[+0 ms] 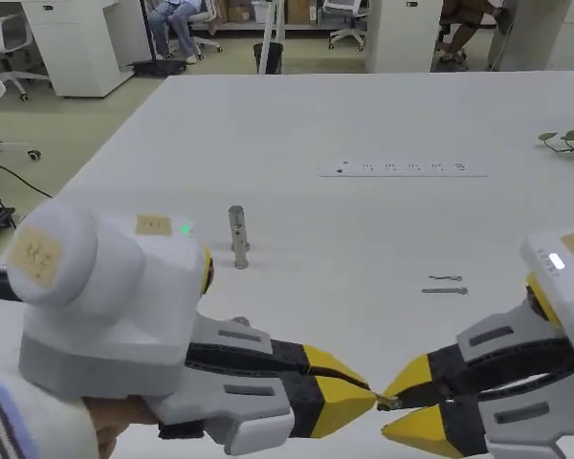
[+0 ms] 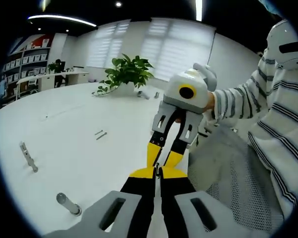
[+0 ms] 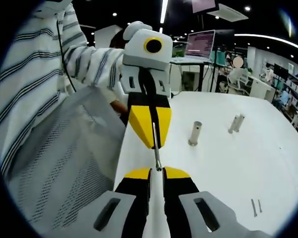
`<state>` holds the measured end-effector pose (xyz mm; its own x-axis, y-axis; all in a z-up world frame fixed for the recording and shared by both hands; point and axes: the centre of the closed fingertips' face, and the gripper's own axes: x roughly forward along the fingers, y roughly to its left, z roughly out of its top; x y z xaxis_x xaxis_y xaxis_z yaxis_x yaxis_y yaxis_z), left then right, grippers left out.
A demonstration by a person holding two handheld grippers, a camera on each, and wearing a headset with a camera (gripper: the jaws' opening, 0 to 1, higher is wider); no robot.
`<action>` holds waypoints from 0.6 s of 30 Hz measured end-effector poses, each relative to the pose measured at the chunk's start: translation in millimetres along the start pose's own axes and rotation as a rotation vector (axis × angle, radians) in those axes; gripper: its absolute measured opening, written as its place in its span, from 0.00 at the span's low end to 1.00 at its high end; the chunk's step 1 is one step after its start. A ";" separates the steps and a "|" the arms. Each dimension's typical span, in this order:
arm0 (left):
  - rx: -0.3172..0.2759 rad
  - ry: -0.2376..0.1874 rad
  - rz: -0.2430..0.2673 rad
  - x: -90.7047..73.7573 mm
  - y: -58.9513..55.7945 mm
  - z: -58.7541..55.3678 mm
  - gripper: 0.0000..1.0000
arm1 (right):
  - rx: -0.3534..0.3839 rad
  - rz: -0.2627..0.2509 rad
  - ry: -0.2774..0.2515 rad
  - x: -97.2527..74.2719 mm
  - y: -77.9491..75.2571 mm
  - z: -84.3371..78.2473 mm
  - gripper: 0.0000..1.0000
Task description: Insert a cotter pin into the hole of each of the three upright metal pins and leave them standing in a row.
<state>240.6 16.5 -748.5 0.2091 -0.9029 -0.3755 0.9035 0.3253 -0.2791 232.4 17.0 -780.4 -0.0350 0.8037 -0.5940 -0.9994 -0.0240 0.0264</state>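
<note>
The surface [image 1: 297,124] is matt white and wide, in an open office with rolling chairs [image 1: 10,38] behind it.

Head view: my left tongs [image 1: 359,397] and right tongs [image 1: 402,402] meet nose to nose at the near edge. Their yellow wedge tips are shut on a cotter pin that is barely visible here. One upright metal pin [image 1: 237,234], a dull grey stepped cylinder, stands well apart from the tips. Two spare cotter pins [image 1: 445,284], thin bright wire, lie flat off to the right.

Left gripper view: my own jaws are pressed together, touching the tips of the right tongs [image 2: 162,157]. A potted plant [image 2: 126,74] sits at the far side of the surface.

Right gripper view: the held cotter pin [image 3: 156,157] is a slim, smooth steel sliver. It bridges my closed jaws and the closed tips of the left tongs [image 3: 152,141]. Two metal pins [image 3: 194,133] stand near each other beyond it.

Risk, as I judge it: both tongs clamp one slick, thin wire just beside the surface's edge. If I pull at a skewed angle, I may bend its legs. If I loosen both grips at once, it could fall off the edge. Each metal pin is tall on a small foot, so a sideways push while I look for the hole could topple it.
</note>
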 end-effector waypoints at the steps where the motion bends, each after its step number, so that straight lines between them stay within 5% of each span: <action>1: 0.008 0.000 -0.007 0.1 -1.5 -0.4 0.00 | 0.001 0.009 0.001 0.4 1.6 -0.1 0.10; 18: 0.086 0.077 -0.106 3.7 -15.3 -17.9 0.00 | 0.003 0.087 0.031 4.6 19.4 -5.0 0.05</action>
<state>220.8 13.2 -761.4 0.0842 -0.9058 -0.4152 0.9484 0.2007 -0.2454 212.7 17.2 -786.7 -0.1223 0.7797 -0.6141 -0.9925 -0.0916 0.0814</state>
